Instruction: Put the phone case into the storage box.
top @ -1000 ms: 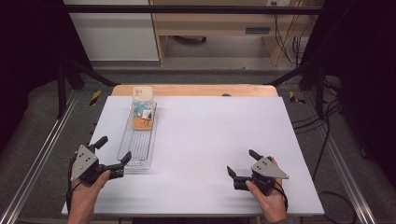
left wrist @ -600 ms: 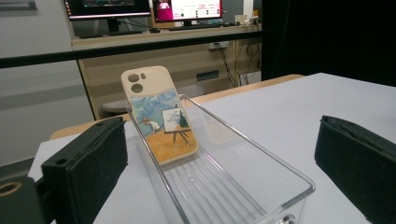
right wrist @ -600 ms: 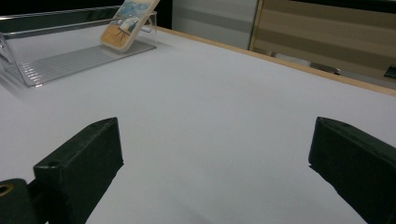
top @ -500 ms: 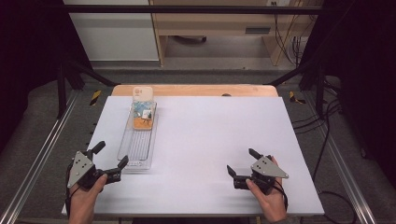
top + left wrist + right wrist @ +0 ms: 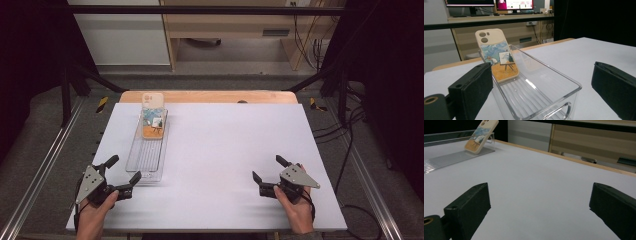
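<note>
- I pick the clear tray point(image 5: 148, 150) as my landmark; it is a long see-through box that lies on the white table point(image 5: 225, 150).
- My left claw point(image 5: 121, 174) has moved since a second ago. It has slid back and a bit outward, and now it sits just off the tray's near end, at the corner closest to me.
- In the left gripper view the tray's near wall point(image 5: 554, 105) stands between the two black jaws. The jaws are spread wide and touch nothing.
- My right claw point(image 5: 265, 170) has not moved in that time. It rests on the table well apart from the tray, off to its right side. It is spread wide too, and it has nothing in it.
- The phone case point(image 5: 152, 116) has stayed put. It is at the far end of the tray, leaning up on the far wall with its painted picture facing me, and its top pokes above the rim.
- I think the left claw is lining up with the tray's near end. I think the grab has not started yet.
- I can't tell if I will grab the tray wall or reach in for the case.
- If I close on the thin wall, the tray may slide and the case may tip over.
</note>
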